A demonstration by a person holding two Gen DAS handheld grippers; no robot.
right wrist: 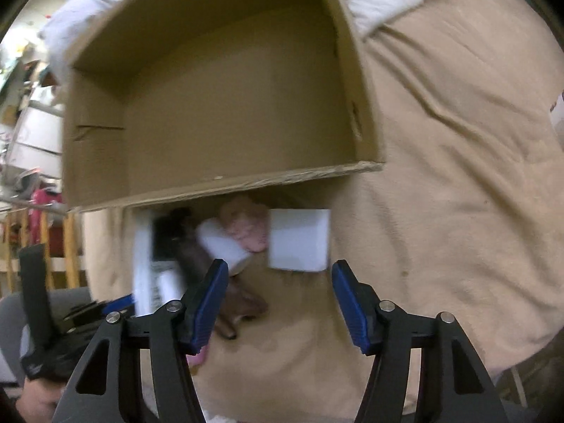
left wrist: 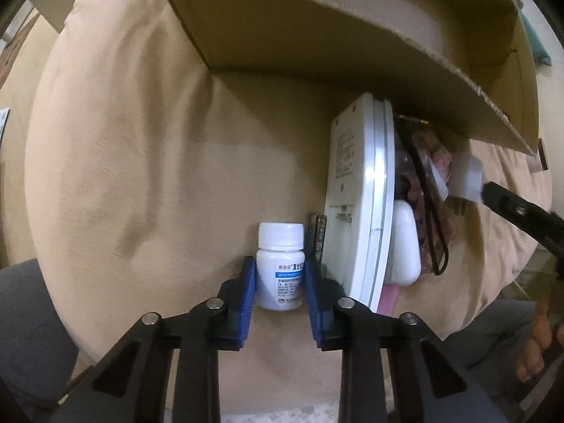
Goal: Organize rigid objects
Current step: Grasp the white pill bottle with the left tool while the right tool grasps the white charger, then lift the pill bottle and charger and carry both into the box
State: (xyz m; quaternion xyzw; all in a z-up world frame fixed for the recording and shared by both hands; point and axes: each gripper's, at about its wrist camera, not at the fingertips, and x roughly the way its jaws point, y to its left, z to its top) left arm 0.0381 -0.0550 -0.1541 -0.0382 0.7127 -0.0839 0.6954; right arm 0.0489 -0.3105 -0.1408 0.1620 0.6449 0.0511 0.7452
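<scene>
The left tool [left wrist: 280, 275] has its blue pads pinching a white pill bottle [left wrist: 281, 264] lying on the beige blanket [left wrist: 141, 176]. Just right of it are two batteries [left wrist: 316, 232], then a white remote [left wrist: 356, 194] on edge with a white earbud case [left wrist: 405, 243] against it. The cardboard box [right wrist: 211, 105] sits past the pile. The right tool [right wrist: 278, 285] is spread, nothing gripped, just short of a white block [right wrist: 299, 239].

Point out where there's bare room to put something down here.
The cardboard box is bare inside. The tan blanket is free left of the white bottle and right of the white block. Between the bottle and the block it is crowded with the white remote and clutter.
</scene>
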